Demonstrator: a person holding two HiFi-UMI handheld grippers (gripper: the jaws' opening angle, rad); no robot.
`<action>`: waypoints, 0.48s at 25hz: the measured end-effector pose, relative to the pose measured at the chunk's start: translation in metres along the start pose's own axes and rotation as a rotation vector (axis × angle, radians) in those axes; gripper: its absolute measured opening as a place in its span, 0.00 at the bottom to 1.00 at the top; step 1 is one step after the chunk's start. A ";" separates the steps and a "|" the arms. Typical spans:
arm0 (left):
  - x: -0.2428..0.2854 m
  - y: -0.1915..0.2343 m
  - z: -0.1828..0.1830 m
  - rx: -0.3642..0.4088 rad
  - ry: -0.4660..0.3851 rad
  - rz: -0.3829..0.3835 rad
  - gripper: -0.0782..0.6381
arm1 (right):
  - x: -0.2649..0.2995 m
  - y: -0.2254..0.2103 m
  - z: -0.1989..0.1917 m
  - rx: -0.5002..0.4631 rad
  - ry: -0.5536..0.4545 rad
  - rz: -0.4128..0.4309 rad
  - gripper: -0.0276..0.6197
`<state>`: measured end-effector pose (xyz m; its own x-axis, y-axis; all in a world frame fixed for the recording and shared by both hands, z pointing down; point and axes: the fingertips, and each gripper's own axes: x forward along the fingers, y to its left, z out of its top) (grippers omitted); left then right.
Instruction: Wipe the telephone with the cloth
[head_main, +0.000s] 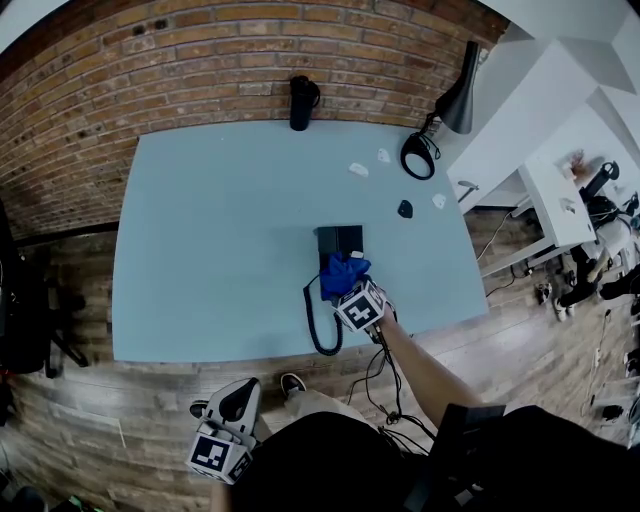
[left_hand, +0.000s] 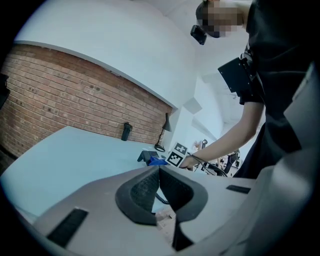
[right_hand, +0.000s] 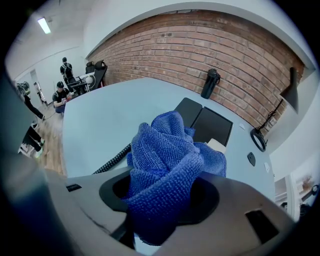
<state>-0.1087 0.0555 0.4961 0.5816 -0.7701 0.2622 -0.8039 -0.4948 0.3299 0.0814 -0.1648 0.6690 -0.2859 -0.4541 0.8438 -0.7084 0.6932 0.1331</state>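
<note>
A black telephone (head_main: 338, 243) lies on the pale blue table (head_main: 220, 230), with its coiled cord (head_main: 318, 325) looping toward the front edge. My right gripper (head_main: 352, 288) is shut on a bunched blue cloth (head_main: 343, 274), which rests on the near part of the phone. In the right gripper view the cloth (right_hand: 167, 165) fills the jaws and hides much of the telephone (right_hand: 205, 122) behind it. My left gripper (head_main: 238, 402) hangs low off the table's front edge, shut and holding nothing. In the left gripper view the telephone (left_hand: 146, 156) and cloth (left_hand: 157, 161) sit far off.
A black bottle (head_main: 301, 102) stands at the table's back edge by the brick wall. A black desk lamp (head_main: 440, 120) stands at the back right, with small white scraps (head_main: 359, 169) and a dark small object (head_main: 404, 209) near it. White furniture (head_main: 560, 190) stands to the right.
</note>
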 end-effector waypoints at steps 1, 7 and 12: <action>0.000 0.000 0.000 -0.002 0.001 0.001 0.11 | 0.000 0.003 -0.002 0.000 0.003 0.003 0.36; 0.002 -0.003 -0.001 -0.002 -0.012 -0.007 0.11 | -0.002 0.018 -0.017 -0.010 0.025 0.025 0.36; 0.006 -0.006 -0.002 0.008 -0.002 -0.014 0.11 | -0.002 0.026 -0.026 -0.025 0.029 0.030 0.36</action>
<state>-0.1006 0.0548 0.4975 0.5928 -0.7638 0.2552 -0.7964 -0.5091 0.3264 0.0801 -0.1312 0.6842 -0.2873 -0.4171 0.8622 -0.6835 0.7199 0.1205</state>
